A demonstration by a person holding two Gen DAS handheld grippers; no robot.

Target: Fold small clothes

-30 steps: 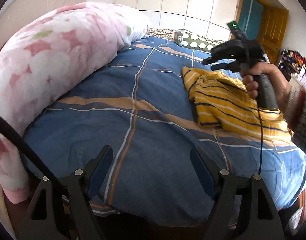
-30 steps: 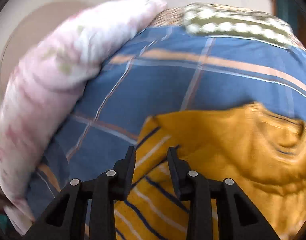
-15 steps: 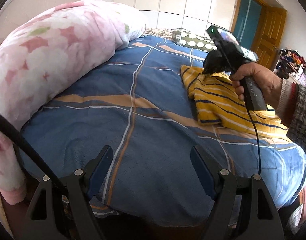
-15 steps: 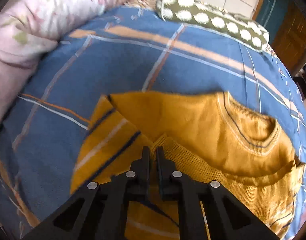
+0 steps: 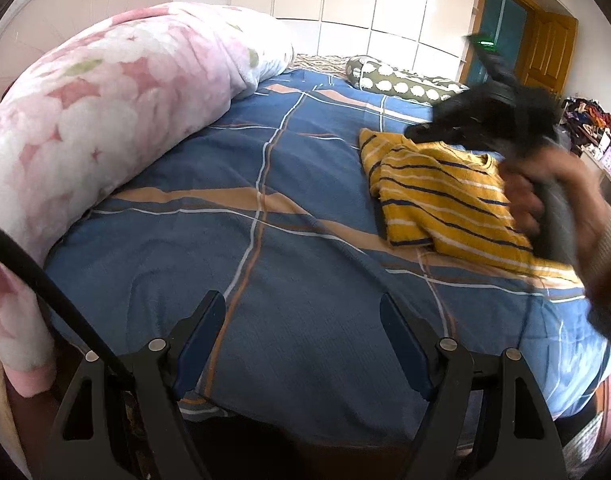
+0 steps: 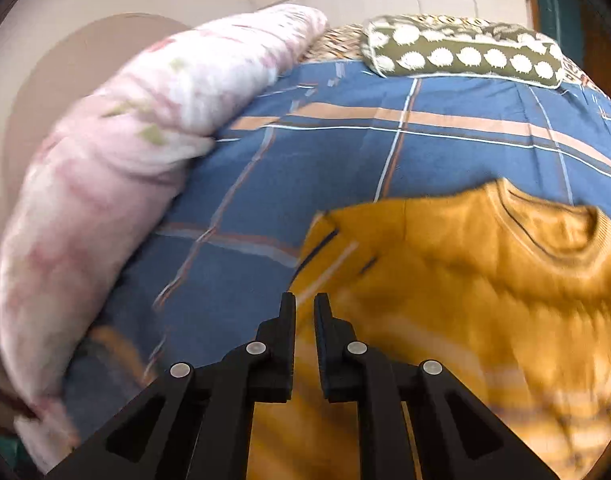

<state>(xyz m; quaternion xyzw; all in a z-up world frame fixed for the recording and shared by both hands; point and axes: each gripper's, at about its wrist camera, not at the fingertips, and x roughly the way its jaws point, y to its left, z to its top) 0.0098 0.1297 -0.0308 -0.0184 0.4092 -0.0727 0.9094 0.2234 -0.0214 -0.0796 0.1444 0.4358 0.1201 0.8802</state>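
Right wrist: right gripper (image 6: 304,304), clamped on the sweater (image 6: 465,300) half a second ago, now parted slightly, empty. Sleeve fold laid. Left gripper (image 5: 303,344) spread, idle.

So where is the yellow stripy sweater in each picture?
Left wrist view: the yellow sweater lies right of centre on the blue bedspread.
Right wrist view: it fills the lower right.
Shared landmark: the green spotted pillow at the far end.
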